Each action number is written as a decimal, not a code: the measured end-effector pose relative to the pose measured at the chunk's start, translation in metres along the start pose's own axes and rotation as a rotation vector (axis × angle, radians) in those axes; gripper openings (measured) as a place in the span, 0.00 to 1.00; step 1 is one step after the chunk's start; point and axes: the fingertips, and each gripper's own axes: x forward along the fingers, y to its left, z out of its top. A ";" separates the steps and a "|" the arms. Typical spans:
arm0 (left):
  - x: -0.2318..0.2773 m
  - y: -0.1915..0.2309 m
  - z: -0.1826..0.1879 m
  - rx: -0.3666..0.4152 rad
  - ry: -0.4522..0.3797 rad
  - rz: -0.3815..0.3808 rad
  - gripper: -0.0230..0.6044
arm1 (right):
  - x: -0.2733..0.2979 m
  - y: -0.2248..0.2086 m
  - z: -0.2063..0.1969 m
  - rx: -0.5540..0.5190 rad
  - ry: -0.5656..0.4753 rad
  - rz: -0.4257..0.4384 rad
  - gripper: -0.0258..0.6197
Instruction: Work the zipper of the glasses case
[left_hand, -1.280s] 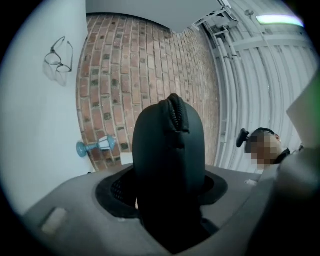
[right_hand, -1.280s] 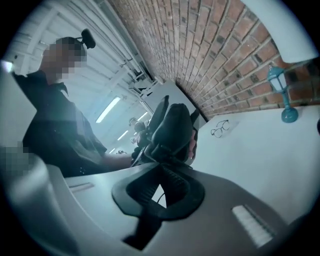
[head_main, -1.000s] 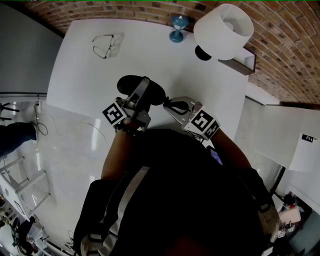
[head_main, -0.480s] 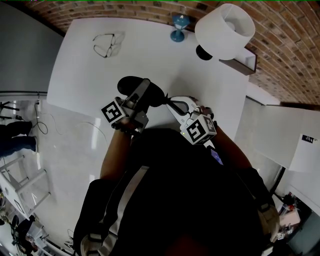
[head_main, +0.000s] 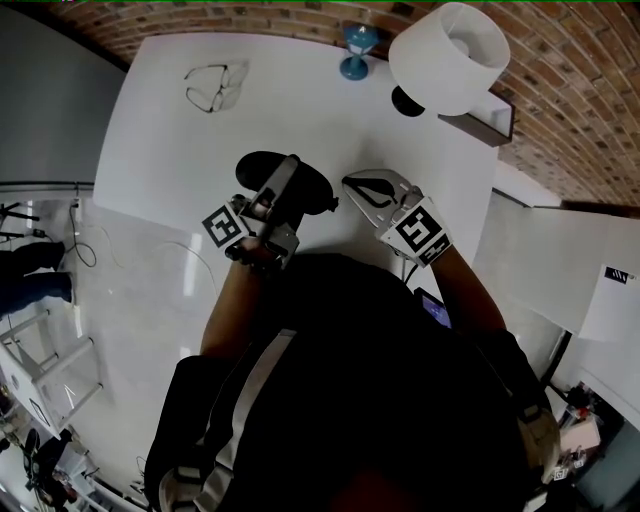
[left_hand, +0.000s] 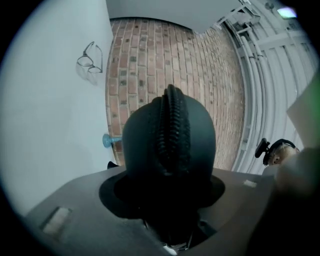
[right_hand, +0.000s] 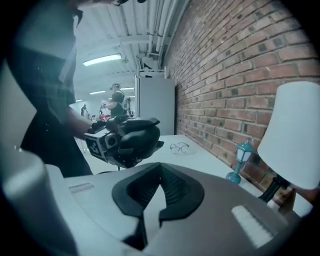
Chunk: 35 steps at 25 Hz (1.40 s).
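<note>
The black glasses case (head_main: 312, 188) is held above the white table (head_main: 160, 150), with my left gripper (head_main: 289, 176) shut on it. In the left gripper view the case (left_hand: 145, 135) fills the middle, and its zipper (left_hand: 172, 127) runs as a ridge up its near end, facing the camera. My right gripper (head_main: 352, 182) is shut with nothing between its jaws. It hangs just right of the case, apart from it. In the right gripper view its jaws (right_hand: 159, 170) meet in front of the left gripper and the case (right_hand: 135, 137).
A pair of glasses (head_main: 215, 88) lies on the table's far left. A small blue lantern ornament (head_main: 358, 45) and a lamp with a white shade (head_main: 447, 55) stand at the far edge by the brick wall (head_main: 560, 110). People stand far back in the room (right_hand: 116, 102).
The right gripper has drawn away from the case's right end, toward the right and farther up the table. The left gripper and the case have stayed put.
</note>
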 end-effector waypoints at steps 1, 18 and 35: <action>0.002 -0.003 -0.001 0.017 0.024 -0.006 0.41 | 0.001 0.003 -0.001 -0.012 0.009 -0.001 0.04; 0.010 -0.041 0.013 0.117 0.068 -0.165 0.42 | 0.011 0.046 0.004 -0.079 0.031 0.146 0.13; -0.004 -0.051 0.037 0.023 -0.084 -0.255 0.42 | -0.001 0.040 0.039 0.007 -0.157 0.114 0.04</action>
